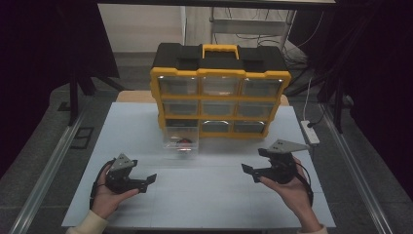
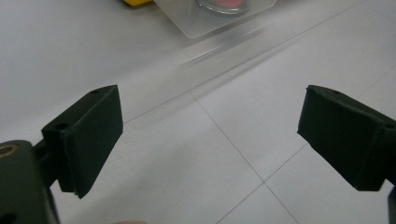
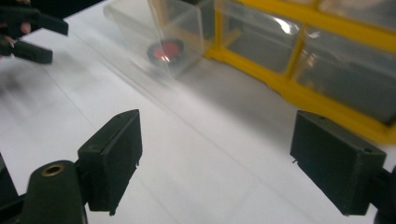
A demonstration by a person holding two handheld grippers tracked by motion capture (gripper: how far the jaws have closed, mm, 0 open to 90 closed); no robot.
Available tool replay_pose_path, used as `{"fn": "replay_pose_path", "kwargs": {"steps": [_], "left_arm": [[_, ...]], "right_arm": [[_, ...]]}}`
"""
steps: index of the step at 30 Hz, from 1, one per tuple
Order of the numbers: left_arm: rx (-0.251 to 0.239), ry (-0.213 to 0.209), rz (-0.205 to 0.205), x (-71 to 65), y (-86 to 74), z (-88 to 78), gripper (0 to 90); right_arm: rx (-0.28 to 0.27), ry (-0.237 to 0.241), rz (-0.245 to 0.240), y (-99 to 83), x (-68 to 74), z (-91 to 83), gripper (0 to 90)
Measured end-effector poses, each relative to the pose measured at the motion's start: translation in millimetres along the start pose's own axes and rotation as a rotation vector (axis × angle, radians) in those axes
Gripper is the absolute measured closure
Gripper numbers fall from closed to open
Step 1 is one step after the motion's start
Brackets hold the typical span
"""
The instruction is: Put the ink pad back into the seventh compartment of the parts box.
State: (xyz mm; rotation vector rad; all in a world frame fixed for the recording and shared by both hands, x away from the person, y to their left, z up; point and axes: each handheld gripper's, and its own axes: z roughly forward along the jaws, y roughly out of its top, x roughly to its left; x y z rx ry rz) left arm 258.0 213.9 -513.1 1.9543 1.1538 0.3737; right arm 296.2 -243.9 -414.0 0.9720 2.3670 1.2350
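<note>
High view first: a white table (image 1: 204,195) carries a yellow-and-black drawer cabinet (image 1: 220,92) at its far side. Its bottom-left clear drawer (image 1: 181,141) is pulled out toward the person, long axis pointing front-to-back, a small red-and-black part (image 1: 184,142) inside. The left gripper (image 1: 141,181) sits nearer, drawer ahead and slightly right; the right gripper (image 1: 253,171) is farther. Both jaws gape wide, empty.

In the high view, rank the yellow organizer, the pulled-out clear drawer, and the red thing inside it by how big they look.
1. yellow organizer
2. clear drawer
3. red thing, tiny inside the drawer
</note>
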Motion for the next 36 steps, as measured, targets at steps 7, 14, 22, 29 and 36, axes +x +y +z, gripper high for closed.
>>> {"fn": "replay_pose_path", "kwargs": {"steps": [7,14,22,29,36], "left_arm": [[0.001,0.001,0.002,-0.4,0.3,0.4,7.6],[-0.004,0.0,-0.001,1.0,-0.4,-0.4,7.7],[-0.004,0.002,0.0,2.3,-0.6,-0.1,7.7],[0.0,0.005,-0.003,2.4,-0.8,0.9,7.7],[0.004,0.007,0.0,2.5,-1.0,1.7,7.7]], "right_arm": [[-0.016,-0.011,0.008,-8.0,-7.1,-7.4,16.9],[-0.043,-0.015,0.043,-35.5,-15.5,16.6,17.2],[-0.004,-0.038,0.116,-76.8,-30.4,28.7,17.3],[-0.019,-0.028,0.112,-78.0,-30.6,30.0,17.1],[-0.025,-0.038,0.107,-78.3,-32.1,30.1,16.8]]}}
